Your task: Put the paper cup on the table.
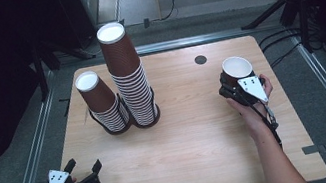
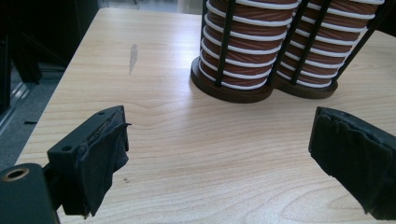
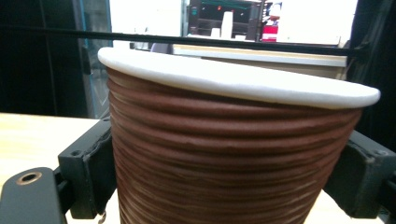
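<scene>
A single brown ribbed paper cup (image 1: 236, 69) with a white rim stands upright at the right side of the table, and my right gripper (image 1: 232, 90) is shut on it. In the right gripper view the cup (image 3: 233, 154) sits between both jaws, which press on its sides. Two stacks of the same cups stand in black wire holders at the left middle: a tall stack (image 1: 129, 77) and a shorter stack (image 1: 103, 104). My left gripper (image 1: 83, 167) rests near the front left corner, open with nothing between its jaws. The left gripper view shows the holders' bases (image 2: 261, 84) ahead.
The wooden table (image 1: 195, 141) has a small dark round cap (image 1: 200, 59) near its far edge. Metal rails run along the floor at both sides. Cables and dark stand legs lie beyond the right edge.
</scene>
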`<move>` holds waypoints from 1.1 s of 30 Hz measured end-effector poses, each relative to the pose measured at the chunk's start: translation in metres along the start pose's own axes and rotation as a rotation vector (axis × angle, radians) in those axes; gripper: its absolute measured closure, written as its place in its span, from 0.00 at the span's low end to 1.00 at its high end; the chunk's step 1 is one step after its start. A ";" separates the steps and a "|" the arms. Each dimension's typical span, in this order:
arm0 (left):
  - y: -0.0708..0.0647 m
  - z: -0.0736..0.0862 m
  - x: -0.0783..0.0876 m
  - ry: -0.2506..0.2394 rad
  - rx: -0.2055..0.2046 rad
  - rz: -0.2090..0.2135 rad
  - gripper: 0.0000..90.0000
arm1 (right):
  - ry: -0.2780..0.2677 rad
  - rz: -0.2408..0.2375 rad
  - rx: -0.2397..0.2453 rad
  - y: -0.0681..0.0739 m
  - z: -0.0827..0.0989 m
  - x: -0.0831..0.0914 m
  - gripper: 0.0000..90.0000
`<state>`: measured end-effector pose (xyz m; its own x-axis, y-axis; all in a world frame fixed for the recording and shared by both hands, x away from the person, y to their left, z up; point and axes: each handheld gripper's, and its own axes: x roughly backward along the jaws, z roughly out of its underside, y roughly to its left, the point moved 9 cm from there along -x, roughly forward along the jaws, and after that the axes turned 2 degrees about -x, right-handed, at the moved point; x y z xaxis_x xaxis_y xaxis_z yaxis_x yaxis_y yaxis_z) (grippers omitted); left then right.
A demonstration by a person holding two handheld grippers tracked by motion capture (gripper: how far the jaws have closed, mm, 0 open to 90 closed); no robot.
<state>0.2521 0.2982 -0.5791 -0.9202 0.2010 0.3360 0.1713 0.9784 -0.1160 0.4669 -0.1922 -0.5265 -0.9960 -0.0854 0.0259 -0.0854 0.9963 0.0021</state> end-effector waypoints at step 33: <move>-0.002 -0.001 -0.001 -0.004 -0.006 0.013 0.06 | 0.196 0.031 0.057 -0.005 0.033 -0.011 0.12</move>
<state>0.2532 0.2964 -0.5783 -0.9193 0.2135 0.3307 0.1855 0.9759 -0.1146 0.4777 -0.1958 -0.5599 -0.9745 -0.0472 0.2192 -0.0614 0.9964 -0.0585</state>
